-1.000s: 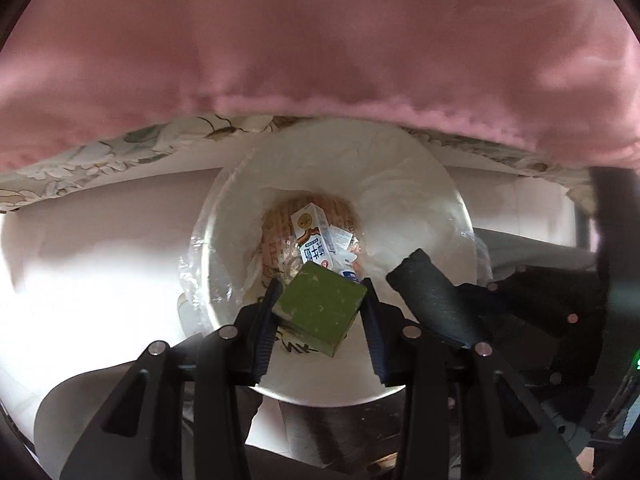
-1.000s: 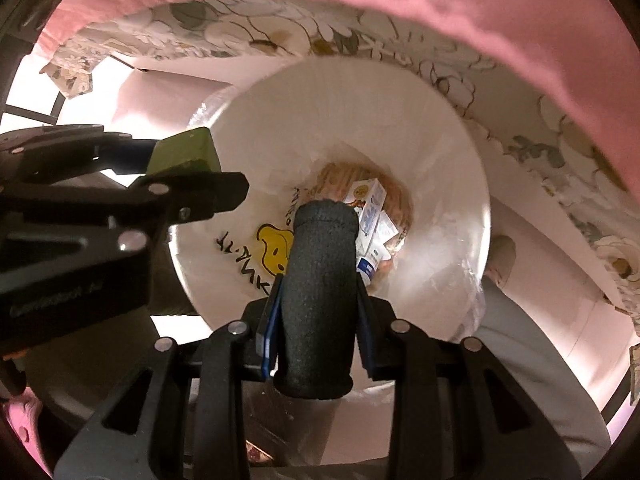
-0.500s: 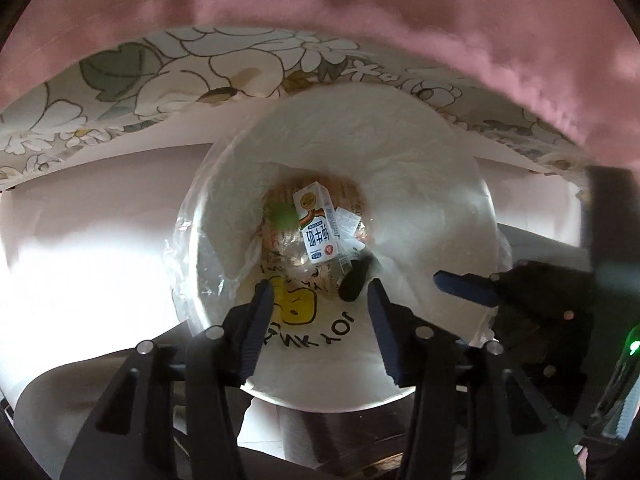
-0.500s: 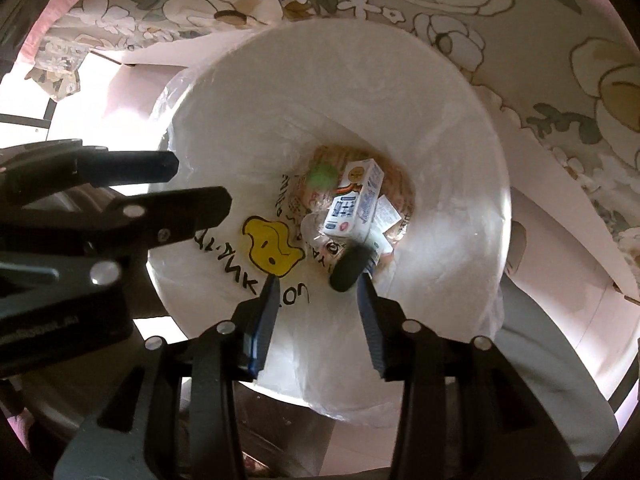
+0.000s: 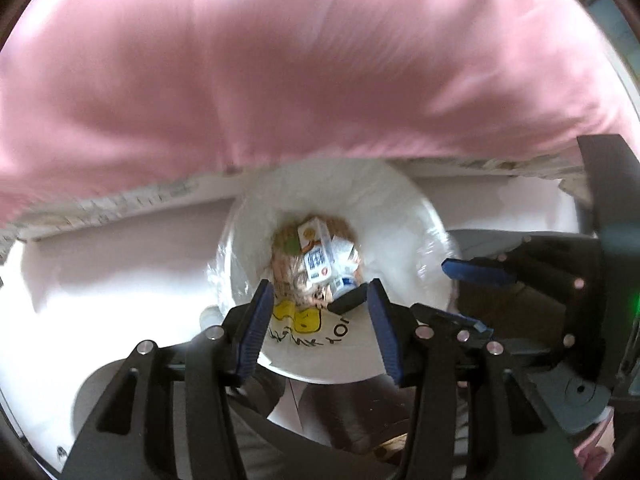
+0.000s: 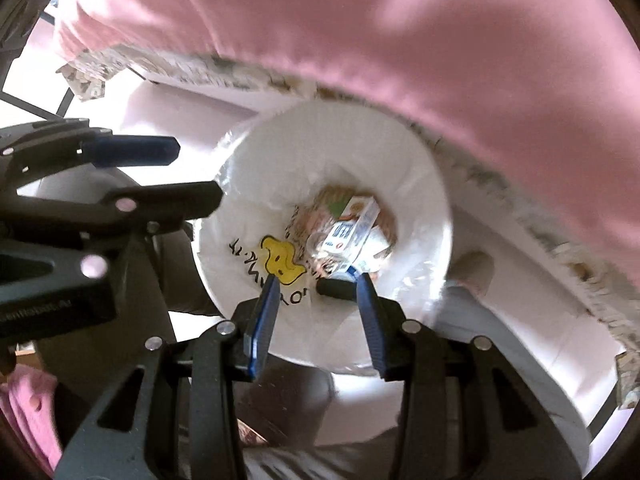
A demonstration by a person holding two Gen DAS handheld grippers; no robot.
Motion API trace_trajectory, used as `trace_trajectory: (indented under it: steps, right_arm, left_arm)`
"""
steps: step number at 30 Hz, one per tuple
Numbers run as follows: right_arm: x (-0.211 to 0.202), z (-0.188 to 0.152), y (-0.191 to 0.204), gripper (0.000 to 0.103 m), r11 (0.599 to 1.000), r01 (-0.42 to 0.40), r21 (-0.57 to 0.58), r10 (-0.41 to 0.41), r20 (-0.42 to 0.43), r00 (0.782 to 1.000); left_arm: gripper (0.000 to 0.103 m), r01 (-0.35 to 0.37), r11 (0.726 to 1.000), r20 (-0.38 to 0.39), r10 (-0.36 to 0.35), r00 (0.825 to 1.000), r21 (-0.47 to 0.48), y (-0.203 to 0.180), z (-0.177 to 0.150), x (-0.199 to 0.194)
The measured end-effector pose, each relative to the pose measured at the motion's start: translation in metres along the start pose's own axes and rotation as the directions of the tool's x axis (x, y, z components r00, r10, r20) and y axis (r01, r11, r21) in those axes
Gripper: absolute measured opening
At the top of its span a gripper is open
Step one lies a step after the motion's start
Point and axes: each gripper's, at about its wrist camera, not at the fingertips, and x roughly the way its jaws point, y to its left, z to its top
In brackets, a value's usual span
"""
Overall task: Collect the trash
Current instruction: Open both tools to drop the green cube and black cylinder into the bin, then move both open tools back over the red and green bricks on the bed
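Observation:
A round white bin with a plastic liner (image 5: 404,216) (image 6: 416,184) stands below both grippers. At its bottom lie a white drink carton (image 5: 316,248) (image 6: 352,224), a green block (image 5: 291,245), a black foam cylinder (image 5: 348,300) (image 6: 335,289) and other wrappers. My left gripper (image 5: 320,300) is open and empty above the bin's near rim. My right gripper (image 6: 318,288) is open and empty too, also above the near rim. The left gripper also shows in the right wrist view (image 6: 152,168), left of the bin.
A pink blanket (image 5: 304,64) (image 6: 440,40) hangs over a floral sheet (image 6: 520,200) just behind the bin. The liner bears a yellow print with black letters (image 6: 280,260). White floor (image 5: 100,280) lies to the left.
One second ago the left gripper held the green block and the right held the black cylinder. Both opened and the items dropped into the bin. Both grippers have since risen and tilted up.

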Motion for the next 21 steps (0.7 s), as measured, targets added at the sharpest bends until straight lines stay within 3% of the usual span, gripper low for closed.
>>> trace_trajectory:
  steps: [8, 18, 21]
  right_arm:
    - [-0.100, 0.003, -0.015, 0.043, 0.997, 0.071, -0.016, -0.068, 0.158, 0.985]
    - [-0.221, 0.040, -0.054, 0.046, 0.985, 0.166, 0.036, -0.168, 0.360, 0.918]
    - [-0.249, 0.058, -0.069, 0.052, 0.983, 0.170, 0.076, -0.186, 0.398, 0.898]
  left_arm:
    - [0.051, 0.005, 0.999, 0.163, -0.014, 0.987, 0.053, -0.030, 0.017, -0.082]
    - [0.059, 0.001, 0.998, 0.313, -0.022, 0.949, 0.066, -0.065, 0.073, -0.152]
    - [0.060, 0.006, 0.998, 0.334, -0.025, 0.942, 0.059, -0.077, 0.090, -0.159]
